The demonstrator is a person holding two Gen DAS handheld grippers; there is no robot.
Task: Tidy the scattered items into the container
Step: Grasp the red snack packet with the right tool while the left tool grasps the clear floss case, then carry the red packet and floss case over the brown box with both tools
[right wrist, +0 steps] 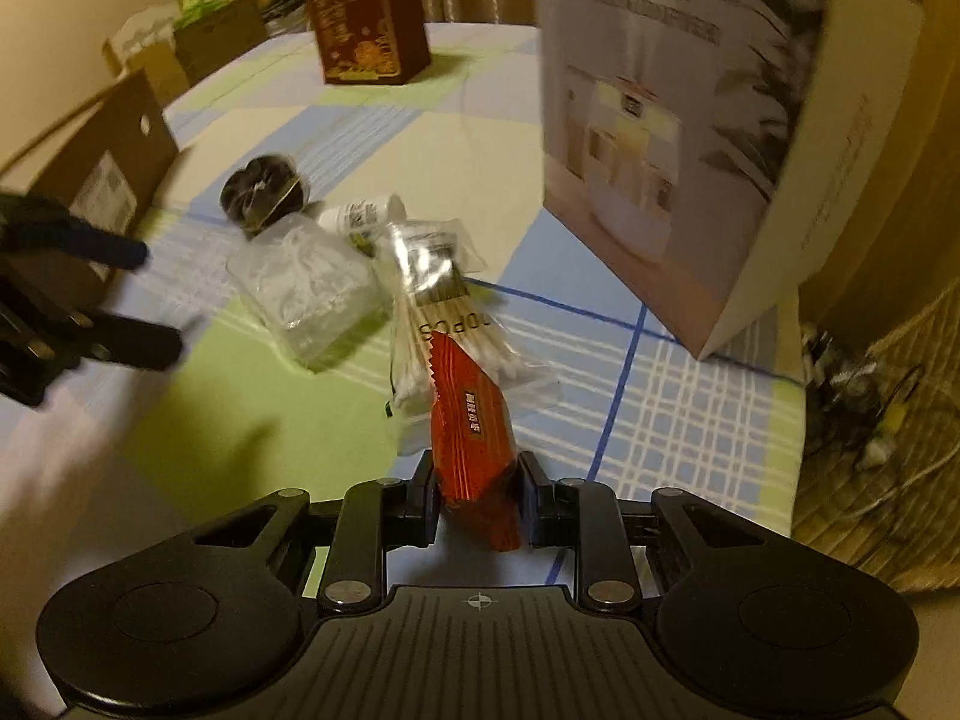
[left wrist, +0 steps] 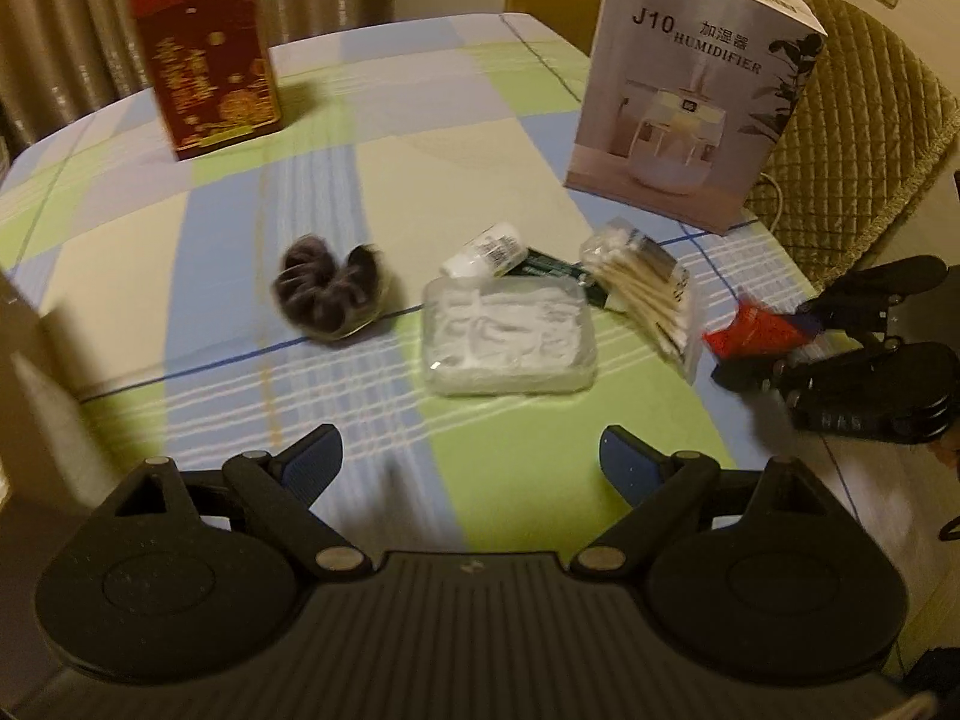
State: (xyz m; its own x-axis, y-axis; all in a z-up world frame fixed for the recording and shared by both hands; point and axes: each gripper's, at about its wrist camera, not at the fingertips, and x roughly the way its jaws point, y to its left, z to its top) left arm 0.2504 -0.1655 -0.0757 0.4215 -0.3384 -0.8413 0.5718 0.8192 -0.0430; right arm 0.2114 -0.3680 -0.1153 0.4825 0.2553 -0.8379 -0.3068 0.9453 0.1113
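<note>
Right gripper, lower centre of the right wrist view: jaws closed on a red foil packet, which stands up between the fingers and leans toward the upper left of the frame. In the left wrist view the same gripper and packet appear at the right edge. Left gripper, lower centre of the left wrist view: fingers spread wide, nothing between them, held above the checked tablecloth.

Just beyond the packet lies a clear bag of cotton swabs; to its left, touching it, a clear plastic box of white contents. Behind these, a small white bottle and a dark scrunchie.

Upper centre: a red carton with its top open, standing upright. Upper right: a white humidifier box, upright. Left edge: a brown cardboard box, partly hidden by the left gripper.
</note>
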